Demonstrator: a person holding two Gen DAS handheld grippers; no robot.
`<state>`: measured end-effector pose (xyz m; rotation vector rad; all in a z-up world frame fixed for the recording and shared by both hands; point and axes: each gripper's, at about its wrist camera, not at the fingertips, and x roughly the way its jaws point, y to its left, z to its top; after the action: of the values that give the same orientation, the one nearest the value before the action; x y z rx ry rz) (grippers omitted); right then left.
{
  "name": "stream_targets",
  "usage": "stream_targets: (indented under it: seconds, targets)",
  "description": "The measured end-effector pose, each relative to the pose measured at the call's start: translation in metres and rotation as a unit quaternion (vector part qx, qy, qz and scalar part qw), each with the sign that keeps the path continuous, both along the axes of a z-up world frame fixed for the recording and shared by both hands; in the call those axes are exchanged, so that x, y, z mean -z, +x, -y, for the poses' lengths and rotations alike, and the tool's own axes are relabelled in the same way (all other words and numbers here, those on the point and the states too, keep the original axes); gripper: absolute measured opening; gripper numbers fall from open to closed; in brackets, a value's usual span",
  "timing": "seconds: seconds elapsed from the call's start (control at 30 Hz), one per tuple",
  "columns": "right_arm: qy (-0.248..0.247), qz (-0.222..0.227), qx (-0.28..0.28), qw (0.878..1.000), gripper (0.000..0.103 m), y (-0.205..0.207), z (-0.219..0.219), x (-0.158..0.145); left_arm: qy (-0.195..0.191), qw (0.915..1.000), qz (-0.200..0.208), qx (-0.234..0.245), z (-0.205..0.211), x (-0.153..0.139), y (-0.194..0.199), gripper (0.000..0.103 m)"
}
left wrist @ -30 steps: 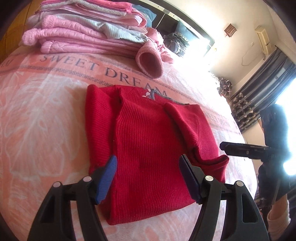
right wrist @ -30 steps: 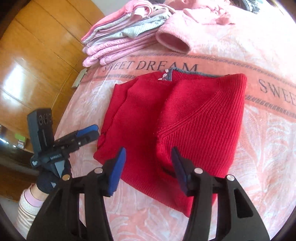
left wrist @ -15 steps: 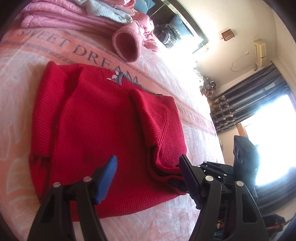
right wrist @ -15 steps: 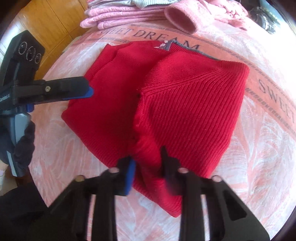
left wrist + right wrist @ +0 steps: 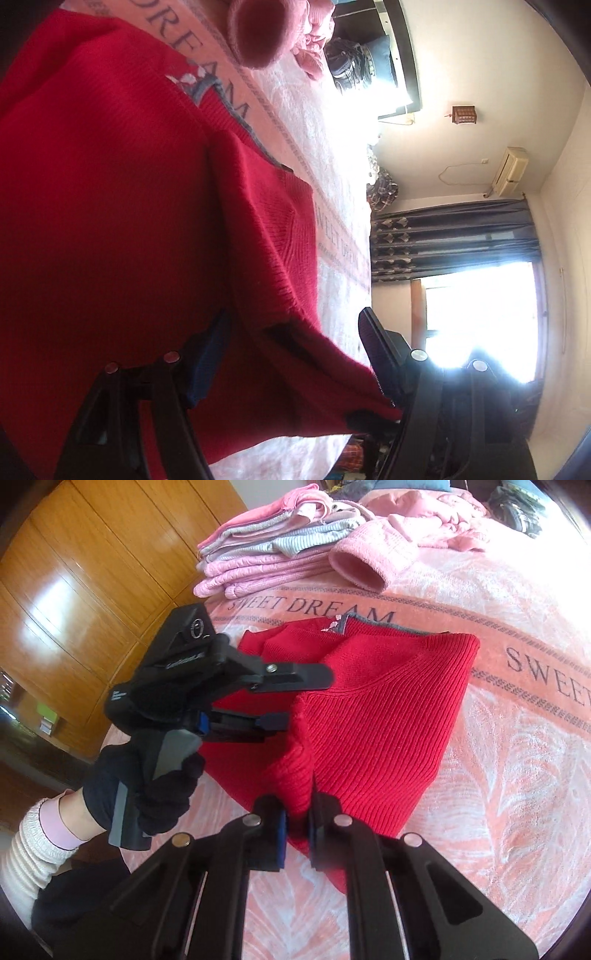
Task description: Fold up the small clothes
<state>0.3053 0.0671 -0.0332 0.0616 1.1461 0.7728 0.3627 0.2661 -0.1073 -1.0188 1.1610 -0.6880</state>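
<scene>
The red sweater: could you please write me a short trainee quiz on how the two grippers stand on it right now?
1. True or false: the right gripper is shut on the near edge of the red sweater.
2. Pick one. The left gripper is: A) open, with its fingers on either side of a sweater edge; B) shut on a pink sleeve; C) out of view.
3. Fill the gap: the words printed on the blanket just beyond the sweater's collar are "SWEET ____".

Key: 1 true; 2 A; 3 DREAM.
</scene>
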Motion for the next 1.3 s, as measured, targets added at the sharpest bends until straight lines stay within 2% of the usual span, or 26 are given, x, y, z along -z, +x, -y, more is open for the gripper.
stream_targets:
  seconds: [0.17,0.23,0.27,0.3,0.4,0.53,0.77,0.93,1.1,1.2,1.3]
  targets:
    - [0.025,0.005,-0.002,1.000,0.007,-0.007,0.012,-0.009,-0.016,0.9998,-0.012,-0.005,0.017,0.013,0.018,0.070]
    - [0.031,0.007,-0.004,0.999,0.007,-0.010,0.015,-0.012,-0.014,0.9999,-0.005,-0.010,0.017,0.016,0.021,0.054]
    - [0.032,0.009,-0.006,0.999,0.007,-0.011,0.015,-0.013,-0.008,1.0000,0.001,-0.006,0.018,0.017,0.024,0.040]
    - [0.033,0.009,-0.008,0.999,0.007,-0.011,0.014,-0.012,-0.003,1.0000,0.006,-0.005,0.014,0.017,0.024,0.031]
    - [0.039,0.004,-0.018,0.999,0.007,-0.016,0.008,-0.012,0.006,0.9995,0.030,-0.005,0.005,0.010,0.025,0.021]
    - [0.041,0.004,-0.036,0.999,0.007,-0.023,-0.013,-0.013,0.015,0.9968,0.078,0.000,-0.006,-0.011,0.022,0.019]
    - [0.065,0.012,-0.060,0.996,0.007,-0.025,-0.063,-0.024,0.051,0.9853,0.163,0.005,-0.049,-0.061,0.019,0.019]
    - [0.062,0.017,-0.082,0.995,0.007,-0.027,-0.115,-0.022,0.082,0.9785,0.189,0.000,-0.093,-0.076,0.013,0.019]
    - [0.048,0.012,-0.096,0.994,0.007,-0.028,-0.163,-0.003,0.115,0.9750,0.189,-0.022,-0.135,-0.066,0.008,0.019]
    - [0.045,-0.002,-0.099,0.994,0.007,-0.028,-0.184,0.012,0.141,0.9749,0.169,-0.033,-0.160,-0.043,0.003,0.019]
    - [0.023,-0.013,-0.101,0.995,0.007,-0.028,-0.201,0.032,0.164,0.9743,0.151,-0.032,-0.167,-0.019,0.002,0.019]
